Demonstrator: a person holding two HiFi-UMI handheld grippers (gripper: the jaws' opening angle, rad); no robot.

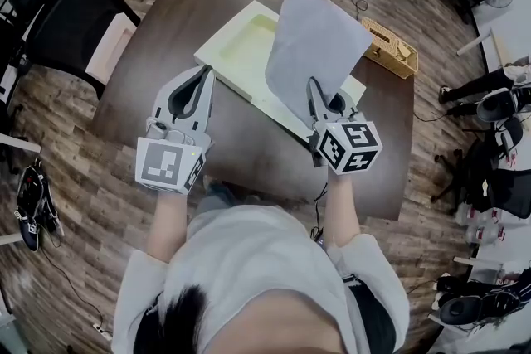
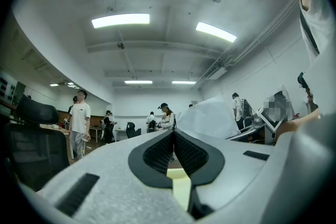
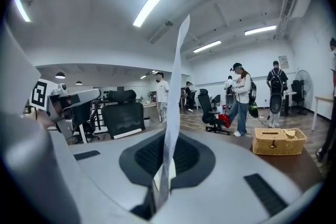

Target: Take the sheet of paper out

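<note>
- Right gripper (image 3: 170,140): jaws pinched narrow on the lower edge of the thin white sheet of paper (image 1: 311,37).
- Left gripper (image 2: 174,132): jaws pressed together, nothing between them; it hovers off the near-left corner of the pale yellow flat tray (image 1: 236,54).
- Sheet stands nearly upright over the tray's right half, apparently clear of it.
- Tray lies on the dark brown wooden table (image 1: 166,29); a woven wicker box (image 1: 390,46) sits beyond its right end.
- Step, as judged: removal is nearly done.
- Next move calls for carrying the sheet away from the tray with the pinch firm, then setting it flat.
</note>
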